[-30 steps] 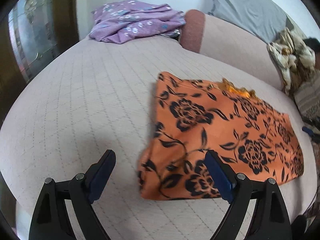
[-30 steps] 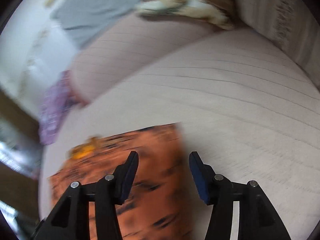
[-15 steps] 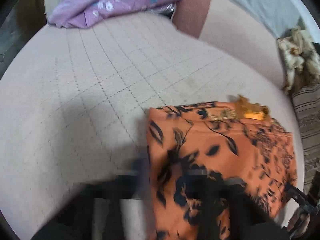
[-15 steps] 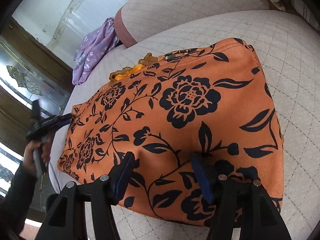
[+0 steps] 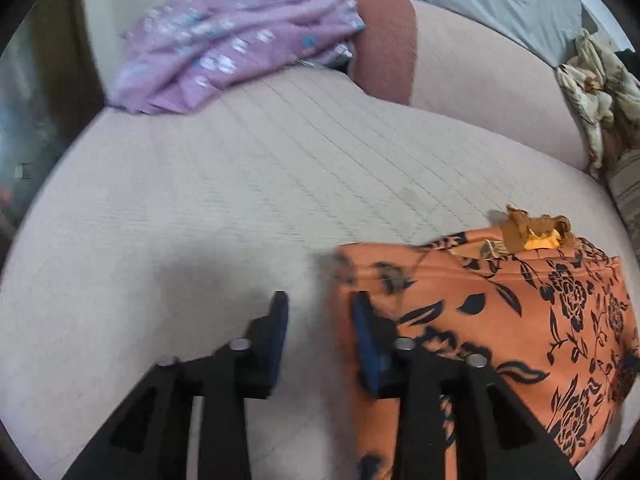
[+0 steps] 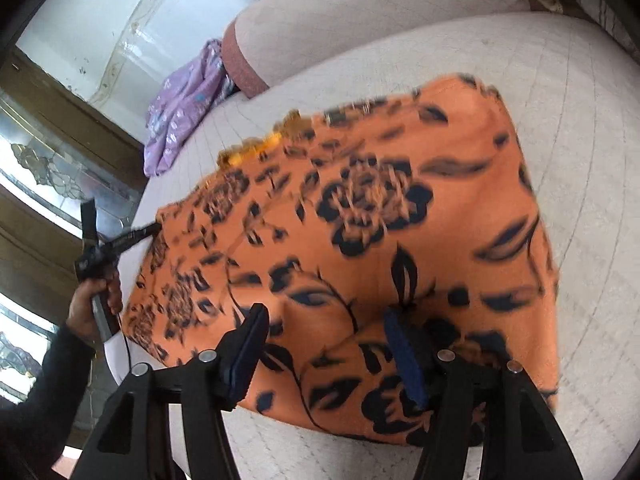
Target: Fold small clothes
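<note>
An orange cloth with black flowers [image 5: 520,320] lies folded on the pale quilted bed [image 5: 200,200]. My left gripper [image 5: 322,320] sits at the cloth's left edge. Its jaws are opening, the edge lies just inside the right pad, and nothing is pinched. In the right wrist view the same cloth [image 6: 380,240] fills the middle. My right gripper [image 6: 326,336] hovers low over its near edge, open, with a raised fold of cloth between the fingers. The left gripper [image 6: 154,227], held by a hand [image 6: 90,308], touches the cloth's far left edge there.
A crumpled purple flowered garment [image 5: 232,48] lies at the bed's far corner beside a long bolster [image 5: 480,80] with a red-brown end. A beige patterned cloth [image 5: 596,92] hangs at the right. A wooden door with glass [image 6: 48,168] stands left of the bed.
My left gripper moved up to the cloth's left edge and its jaws stand much narrower than before. My right gripper dropped from beyond the cloth onto its near edge, jaws slightly wider.
</note>
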`<act>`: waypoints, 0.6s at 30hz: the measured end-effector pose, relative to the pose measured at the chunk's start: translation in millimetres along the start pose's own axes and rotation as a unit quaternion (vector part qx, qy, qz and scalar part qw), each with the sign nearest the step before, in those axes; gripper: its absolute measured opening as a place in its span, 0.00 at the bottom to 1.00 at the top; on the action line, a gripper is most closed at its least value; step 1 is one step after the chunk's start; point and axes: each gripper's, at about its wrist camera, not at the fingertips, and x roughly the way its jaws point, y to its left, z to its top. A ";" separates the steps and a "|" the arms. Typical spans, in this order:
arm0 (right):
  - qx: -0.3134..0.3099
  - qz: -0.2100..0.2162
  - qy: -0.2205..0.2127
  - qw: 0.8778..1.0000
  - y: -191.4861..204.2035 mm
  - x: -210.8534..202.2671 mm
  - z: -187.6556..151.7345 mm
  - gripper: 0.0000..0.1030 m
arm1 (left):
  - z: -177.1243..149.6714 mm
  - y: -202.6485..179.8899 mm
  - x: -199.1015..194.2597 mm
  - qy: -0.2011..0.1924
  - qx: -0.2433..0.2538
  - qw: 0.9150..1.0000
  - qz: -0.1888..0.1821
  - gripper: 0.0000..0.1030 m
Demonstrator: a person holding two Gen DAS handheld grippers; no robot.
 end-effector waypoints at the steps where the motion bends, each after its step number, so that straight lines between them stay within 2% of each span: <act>1: -0.002 0.003 -0.011 1.000 3.2 -4.4 6.8 0.64 | -3.6 2.8 -11.6 -0.007 -0.003 1.000 -0.001 0.35; 3: 0.002 0.025 -0.032 0.999 9.3 -10.8 25.0 0.68 | -12.6 5.8 -34.8 -0.020 -0.012 1.000 -0.011 0.39; 5: 0.022 0.074 -0.034 0.996 6.1 -5.2 43.9 0.75 | -28.4 0.1 -62.7 -0.034 -0.021 0.998 -0.041 0.52; 6: 0.031 0.087 -0.025 0.995 -2.6 3.6 53.7 0.75 | -34.4 -4.7 -69.6 -0.038 -0.023 0.998 -0.051 0.56; 7: 0.044 0.056 -0.013 0.997 -19.8 17.9 65.6 0.75 | -45.0 -13.9 -80.8 -0.037 -0.020 0.997 -0.064 0.63; 8: 0.075 0.019 -0.005 0.997 -40.0 27.2 73.2 0.64 | -56.8 -25.5 -89.3 -0.029 -0.006 0.996 -0.078 0.66; 9: 0.134 0.047 -0.015 0.990 -69.7 30.7 78.8 0.56 | -68.8 -38.3 -96.1 -0.023 0.008 0.996 -0.084 0.66; 10: 0.199 0.077 -0.045 0.976 -94.5 23.5 81.0 0.49 | -80.7 -45.9 -101.4 -0.020 0.018 0.996 -0.083 0.67; 11: 0.245 0.050 -0.081 0.965 -107.8 6.7 80.3 0.57 | -88.8 -50.4 -101.2 -0.018 0.019 0.996 -0.080 0.70; 12: 0.256 0.008 -0.114 0.960 -109.4 -13.4 77.9 0.62 | -99.5 -54.0 -102.0 -0.013 0.011 0.997 -0.078 0.71; 13: 0.248 0.005 -0.133 0.960 -105.5 -27.5 73.9 0.73 | -106.7 -56.8 -99.6 -0.007 0.007 0.997 -0.080 0.72; 16: 0.199 0.032 -0.104 0.974 -75.3 -50.7 47.0 0.74 | -117.3 -65.6 -86.1 0.023 -0.009 0.997 -0.070 0.72; 18: 0.154 0.045 -0.091 0.983 -48.2 -63.3 18.3 0.74 | -117.1 -68.4 -86.4 0.018 -0.021 0.997 -0.067 0.72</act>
